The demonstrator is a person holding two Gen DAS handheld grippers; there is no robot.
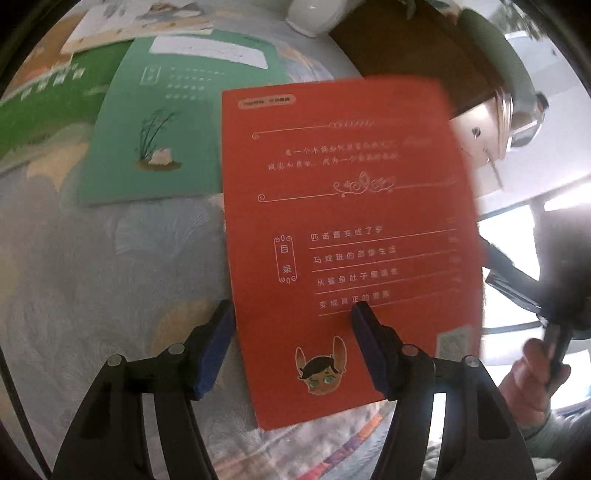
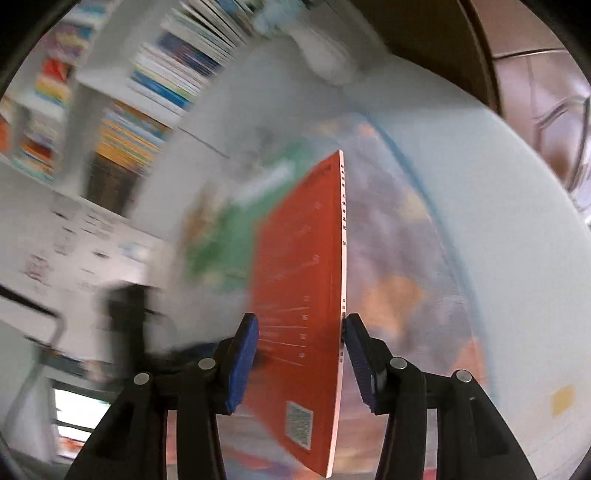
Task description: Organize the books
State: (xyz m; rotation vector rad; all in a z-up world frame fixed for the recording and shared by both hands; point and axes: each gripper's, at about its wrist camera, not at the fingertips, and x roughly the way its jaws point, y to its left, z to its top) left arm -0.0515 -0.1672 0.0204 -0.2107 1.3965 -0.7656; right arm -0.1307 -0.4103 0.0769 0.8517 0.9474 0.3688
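Observation:
A thin red book point(image 1: 340, 240) with white print and a cartoon face on its back cover hangs above the bed, facing the left wrist camera. My left gripper point(image 1: 293, 307) is open. Its left finger sits beside the book's left edge and its right finger in front of the cover. In the right wrist view the red book point(image 2: 303, 295) stands edge-on between the pads of my right gripper point(image 2: 301, 319). One pad is against the white spine and the other against the back cover. The blurred right gripper point(image 1: 554, 273) and a hand point(image 1: 535, 369) show at the book's right edge.
A pale green book point(image 1: 166, 140), a darker green book point(image 1: 44, 99) and a light one point(image 1: 129, 26) lie on the patterned bedspread point(image 1: 92, 277). A full bookshelf point(image 2: 159, 85) stands beyond the bed. Brown wood point(image 1: 406, 44) and a window point(image 1: 509, 240) are at the right.

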